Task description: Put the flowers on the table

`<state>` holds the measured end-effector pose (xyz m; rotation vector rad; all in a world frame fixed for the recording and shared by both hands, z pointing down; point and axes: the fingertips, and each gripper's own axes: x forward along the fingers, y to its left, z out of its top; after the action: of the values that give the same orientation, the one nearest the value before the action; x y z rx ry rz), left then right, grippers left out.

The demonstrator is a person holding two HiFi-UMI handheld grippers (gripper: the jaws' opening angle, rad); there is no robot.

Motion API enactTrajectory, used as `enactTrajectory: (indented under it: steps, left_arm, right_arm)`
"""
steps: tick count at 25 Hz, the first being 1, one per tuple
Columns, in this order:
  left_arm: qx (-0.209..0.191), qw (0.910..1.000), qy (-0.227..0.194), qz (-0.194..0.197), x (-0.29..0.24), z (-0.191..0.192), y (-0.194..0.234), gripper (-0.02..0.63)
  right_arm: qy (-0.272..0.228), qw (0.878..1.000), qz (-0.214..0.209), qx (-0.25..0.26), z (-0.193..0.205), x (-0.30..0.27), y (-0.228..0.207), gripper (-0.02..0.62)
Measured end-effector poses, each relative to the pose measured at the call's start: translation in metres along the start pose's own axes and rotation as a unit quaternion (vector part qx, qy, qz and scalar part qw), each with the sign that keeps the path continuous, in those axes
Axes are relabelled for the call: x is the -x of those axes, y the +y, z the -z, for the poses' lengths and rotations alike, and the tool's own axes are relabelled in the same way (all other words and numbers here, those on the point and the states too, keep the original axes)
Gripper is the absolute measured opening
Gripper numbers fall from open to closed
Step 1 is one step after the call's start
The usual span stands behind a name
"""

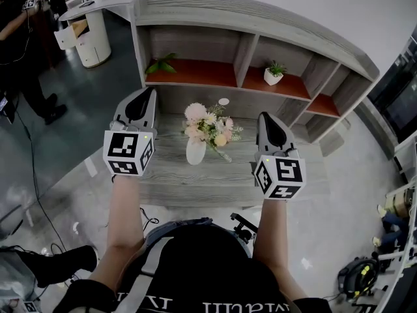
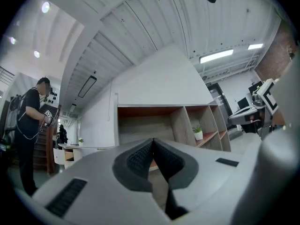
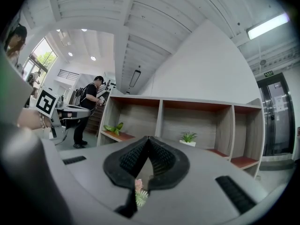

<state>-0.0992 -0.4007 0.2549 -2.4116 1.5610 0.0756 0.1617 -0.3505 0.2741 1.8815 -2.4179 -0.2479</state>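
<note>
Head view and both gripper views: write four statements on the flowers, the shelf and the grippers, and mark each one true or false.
1. The vase of flowers stands upright on the table. True.
2. The left gripper grips the vase of flowers. False: its jaws are shut on nothing, and it is off to one side, not touching it.
3. A small potted plant sits in the middle compartment of the shelf. True.
4. The right gripper has its jaws wide apart. False: they are together and hold nothing.
</note>
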Motion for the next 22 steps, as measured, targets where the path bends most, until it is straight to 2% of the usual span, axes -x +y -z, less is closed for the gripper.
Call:
enactTrajectory:
  steps: [22]
  left_arm:
    - [-0.018,0.9997,0.013,0.010,-0.0016,0.0009,-0.0048,0.013]
  right_arm:
    - [0.015,1.000,0.002,0.022,-0.0002,0.0006,0.0058,0.014]
